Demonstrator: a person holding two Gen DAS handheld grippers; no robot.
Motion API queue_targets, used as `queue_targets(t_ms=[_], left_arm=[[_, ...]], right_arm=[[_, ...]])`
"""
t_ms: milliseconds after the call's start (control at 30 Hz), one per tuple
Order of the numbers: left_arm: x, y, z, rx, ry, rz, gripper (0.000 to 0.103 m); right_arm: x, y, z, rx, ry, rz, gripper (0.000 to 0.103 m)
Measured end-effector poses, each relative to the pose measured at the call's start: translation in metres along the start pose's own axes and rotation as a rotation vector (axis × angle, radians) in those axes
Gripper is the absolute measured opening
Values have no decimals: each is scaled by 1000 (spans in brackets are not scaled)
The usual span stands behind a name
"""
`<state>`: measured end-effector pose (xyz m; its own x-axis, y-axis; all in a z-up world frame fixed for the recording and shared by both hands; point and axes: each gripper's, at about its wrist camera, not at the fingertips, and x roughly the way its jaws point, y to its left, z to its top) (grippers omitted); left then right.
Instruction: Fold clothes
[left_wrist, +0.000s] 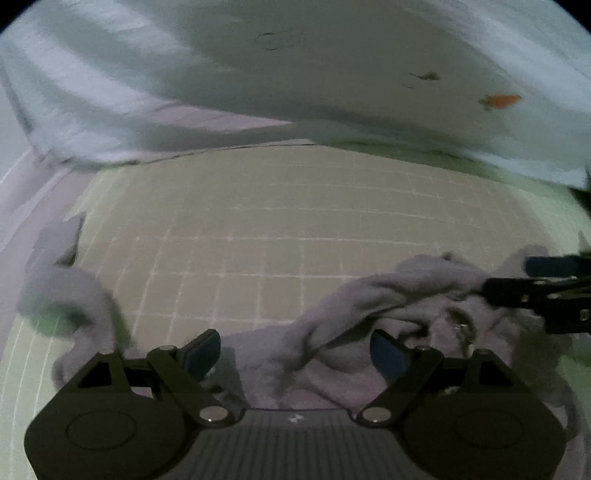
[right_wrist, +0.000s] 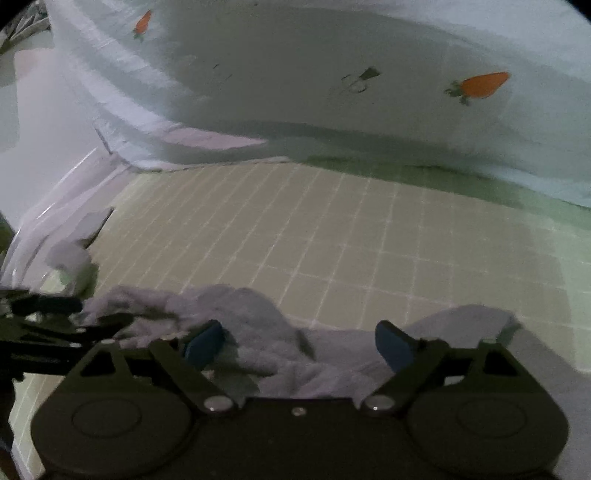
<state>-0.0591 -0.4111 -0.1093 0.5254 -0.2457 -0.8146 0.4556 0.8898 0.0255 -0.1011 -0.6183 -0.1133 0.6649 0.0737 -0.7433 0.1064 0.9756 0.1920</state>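
Left wrist view: pale carrot-print sheet (left_wrist: 332, 74) fills the top, gridded green mat (left_wrist: 277, 229) mid-frame, grey garment (left_wrist: 369, 314) crumpled at the bottom. We hold both the left gripper (left_wrist: 295, 354) and right gripper (right_wrist: 299, 349) spread wide over it, gripping nothing. No fold visible yet, so we judge all folding remains.

Garment (left_wrist: 369, 314): soft, fuzzy lilac cloth, matt, heavily rumpled. Mat (left_wrist: 277, 221): smooth, matt green sheet printed with a pale grid; sheet (right_wrist: 295, 92) behind it: thin, smooth pale cloth with carrot prints. Left hand-held gripper (left_wrist: 295, 350): matt black plastic with shiny metal pivot pins and blue pads (left_wrist: 388, 354).
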Motion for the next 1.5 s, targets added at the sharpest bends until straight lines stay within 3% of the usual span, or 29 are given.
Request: queue_targets(t_ms=[133, 200, 233, 367, 433, 467, 500, 600, 667, 733, 767, 833, 1000, 1167, 1267, 1333, 1433, 1500], left_arm=[[3, -4, 5, 11, -8, -4, 83], [5, -5, 7, 15, -12, -6, 69], [6, -6, 8, 17, -14, -7, 66], [5, -11, 16, 42, -47, 11, 54], [6, -14, 22, 51, -61, -3, 46], [7, -15, 25, 52, -59, -14, 36], [10, -15, 27, 53, -48, -24, 29], [17, -19, 30, 62, -20, -40, 29], [20, -20, 28, 73, -4, -44, 31], [22, -19, 26, 71, 6, -45, 33], [21, -18, 24, 64, 9, -44, 38], [20, -15, 21, 53, 14, -35, 48], [19, -2, 13, 20, 47, -52, 65], [26, 9, 8, -47, 73, -85, 67], [28, 9, 9, -92, 69, -114, 53], [27, 3, 11, -66, 58, -112, 45], [27, -6, 15, -26, 50, -112, 24], [27, -8, 19, -25, 39, -116, 15]], right_arm=[[4, 7, -4, -24, 24, 16, 82], [6, 8, -4, -26, 32, 26, 73], [7, 7, -3, -22, 35, 37, 60], [5, 5, 3, -10, 1, 42, 34], [4, 5, 7, -4, -18, 46, 29], [4, 5, 10, -7, -20, 53, 27], [6, 5, 12, -13, -16, 58, 27], [11, 3, 18, -29, 11, 76, 29], [15, 3, 23, -39, 32, 63, 47], [17, 5, 27, -51, 23, 34, 58], [18, 6, 29, -57, 17, 21, 70], [19, 9, 33, -72, -1, -6, 83], [25, 18, 28, -150, 40, -3, 83], [27, 17, 14, -154, 98, 27, 75], [27, 17, 19, -154, 101, 43, 65], [29, 19, 24, -171, 96, 50, 63], [35, 23, 29, -207, 102, 75, 61], [40, 24, 32, -218, 120, 105, 46]])
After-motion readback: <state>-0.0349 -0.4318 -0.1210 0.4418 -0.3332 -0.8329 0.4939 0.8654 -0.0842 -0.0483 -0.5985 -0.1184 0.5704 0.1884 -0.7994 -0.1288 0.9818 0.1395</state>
